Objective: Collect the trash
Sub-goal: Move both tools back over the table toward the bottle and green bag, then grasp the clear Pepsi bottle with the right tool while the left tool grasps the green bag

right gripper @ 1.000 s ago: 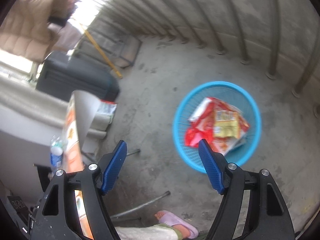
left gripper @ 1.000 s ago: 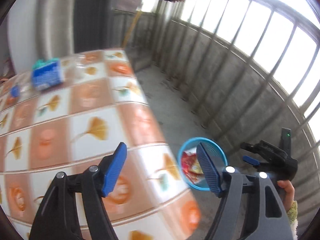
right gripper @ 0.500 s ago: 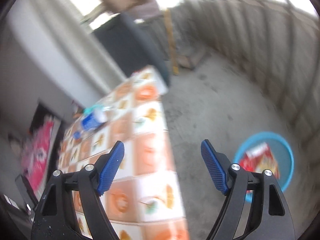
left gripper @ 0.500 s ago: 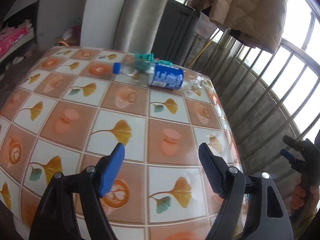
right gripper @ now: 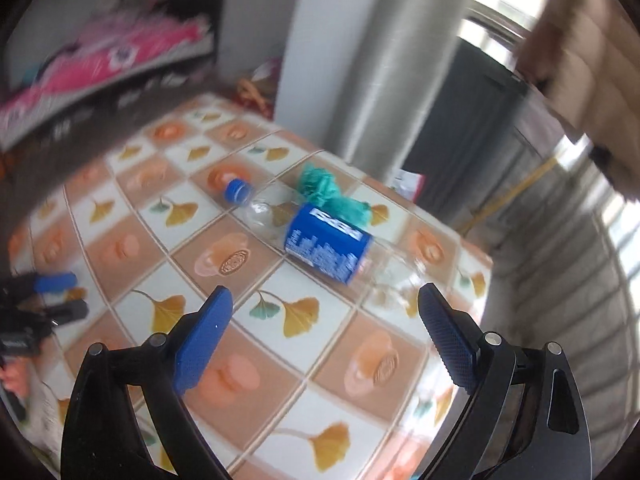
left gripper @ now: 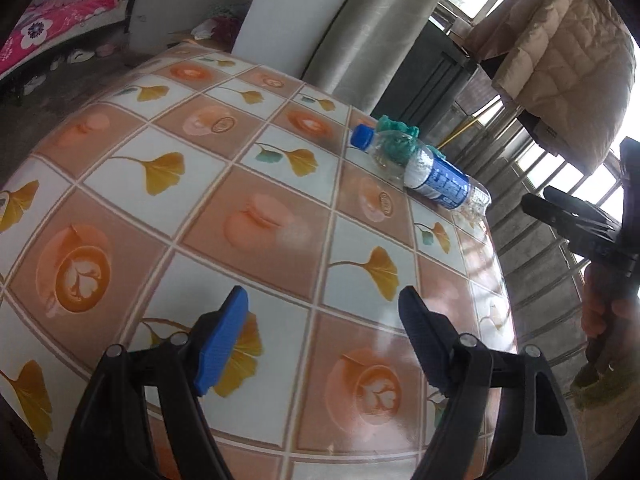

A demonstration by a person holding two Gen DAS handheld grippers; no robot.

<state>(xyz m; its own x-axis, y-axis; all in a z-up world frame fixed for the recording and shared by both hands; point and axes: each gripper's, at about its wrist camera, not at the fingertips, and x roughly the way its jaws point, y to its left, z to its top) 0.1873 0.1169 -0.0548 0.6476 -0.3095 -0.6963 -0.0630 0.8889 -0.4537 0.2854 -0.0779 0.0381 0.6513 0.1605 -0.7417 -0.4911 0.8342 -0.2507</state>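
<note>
Trash on the table (left gripper: 120, 216) counts two: one plastic bottle (right gripper: 320, 236) lying down, one green wad (right gripper: 328, 196) touching it behind. Left gripper (left gripper: 324, 340) gapes empty; right gripper (right gripper: 326, 336) is opening, empty, just before the bottle.

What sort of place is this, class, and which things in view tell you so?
Probably a home balcony or enclosed porch. A table in a leaf-patterned cloth stands by a barred railing, a padded coat hangs above, and bright pink bedding shows through a doorway.

Home balcony: railing (left gripper: 560, 184), quilt (left gripper: 560, 60) hung to air, patterned cloth on desk (left gripper: 260, 220), bed (left gripper: 52, 36) in the room behind.
</note>
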